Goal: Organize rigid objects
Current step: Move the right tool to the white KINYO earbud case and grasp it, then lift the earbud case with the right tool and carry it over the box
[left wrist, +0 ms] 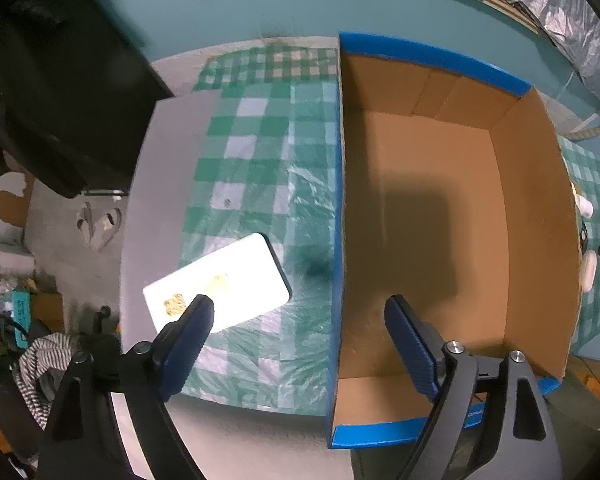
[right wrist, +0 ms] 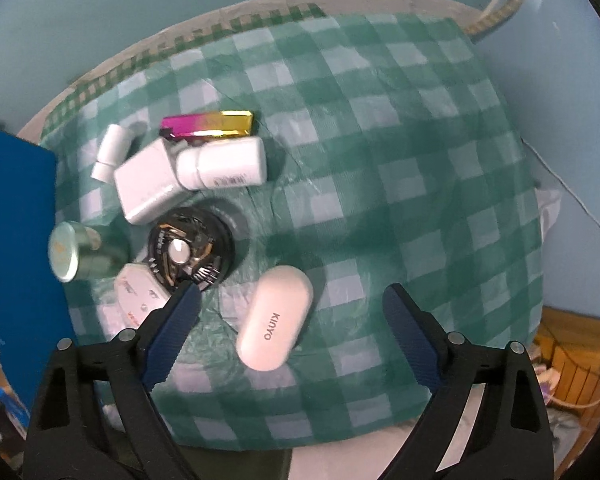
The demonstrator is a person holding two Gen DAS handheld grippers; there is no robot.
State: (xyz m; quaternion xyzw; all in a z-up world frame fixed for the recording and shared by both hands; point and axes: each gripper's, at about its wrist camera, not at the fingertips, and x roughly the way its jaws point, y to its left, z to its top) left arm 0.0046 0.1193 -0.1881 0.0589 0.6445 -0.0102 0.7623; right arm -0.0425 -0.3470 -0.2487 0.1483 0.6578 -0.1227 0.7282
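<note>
In the left wrist view an empty cardboard box [left wrist: 540, 184] with blue outer walls stands on the checked cloth. A white flat phone-like slab [left wrist: 220, 280] lies left of it. My left gripper [left wrist: 300, 308] is open and empty, above the box's left wall. In the right wrist view my right gripper [right wrist: 292, 300] is open and empty above a white KINYO case [right wrist: 274, 322]. Beyond it lie a black round gadget [right wrist: 190, 248], a white adapter [right wrist: 146, 184], a white bottle [right wrist: 224, 164], a pink-gold bar [right wrist: 208, 124], a green tin [right wrist: 78, 254] and a small white tube [right wrist: 110, 152].
The box's blue wall [right wrist: 16, 240] stands at the left of the right wrist view. A white flat device [right wrist: 138, 292] lies under the left fingertip. A black object [left wrist: 60, 80] hangs over the table's left side. The cloth's right half is bare [right wrist: 420, 200].
</note>
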